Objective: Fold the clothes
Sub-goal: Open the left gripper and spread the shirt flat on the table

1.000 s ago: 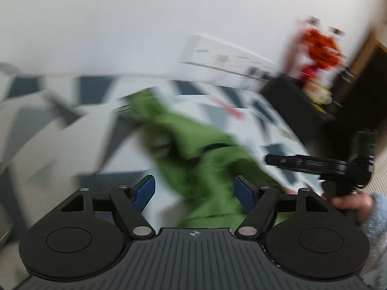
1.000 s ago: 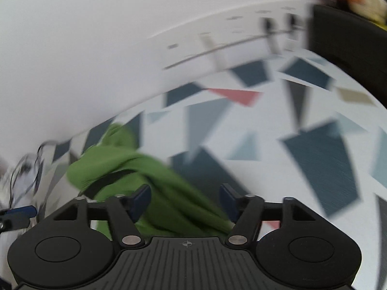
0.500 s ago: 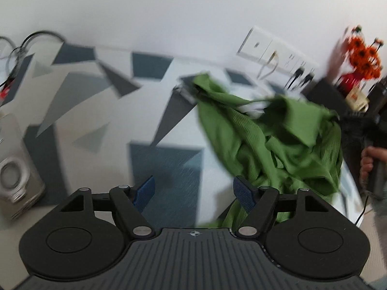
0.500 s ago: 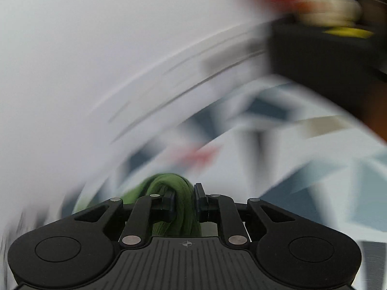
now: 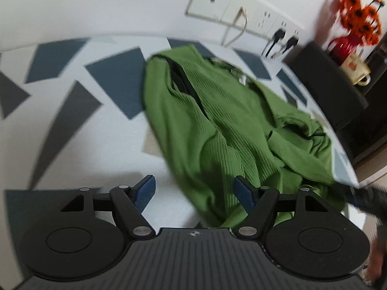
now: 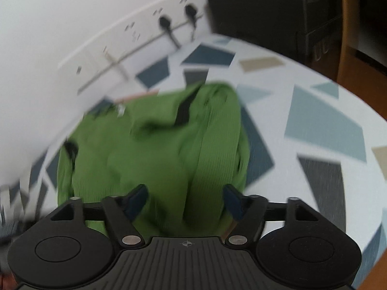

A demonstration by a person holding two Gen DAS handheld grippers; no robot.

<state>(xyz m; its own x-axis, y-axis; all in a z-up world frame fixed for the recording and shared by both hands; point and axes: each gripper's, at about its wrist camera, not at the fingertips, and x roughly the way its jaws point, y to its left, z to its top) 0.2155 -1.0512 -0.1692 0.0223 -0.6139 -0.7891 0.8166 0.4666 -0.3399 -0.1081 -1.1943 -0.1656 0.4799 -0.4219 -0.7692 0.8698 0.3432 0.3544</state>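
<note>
My left hand-held gripper [image 5: 194,191] is spread wide, its blue pads [image 5: 145,191] holding nothing. It hangs over the near edge of the tabletop [image 5: 72,130], white with grey and blue angular patches. The green top [image 5: 225,125] lies rumpled on that surface, running from near the far wall toward me and to my right; its lower folds pass just in front of my right-side pad. A black strip shows along one folded edge.

My right hand-held gripper [image 6: 186,199] is also spread, gripping nothing, with the top [image 6: 154,149] lying bunched between and beyond its pads. The picture is blurred, so I cannot tell whether they touch the cloth.

A wall socket strip [image 5: 244,14] with plugs sits behind, and red flowers [image 5: 358,21] stand on a black cabinet [image 5: 324,82].
</note>
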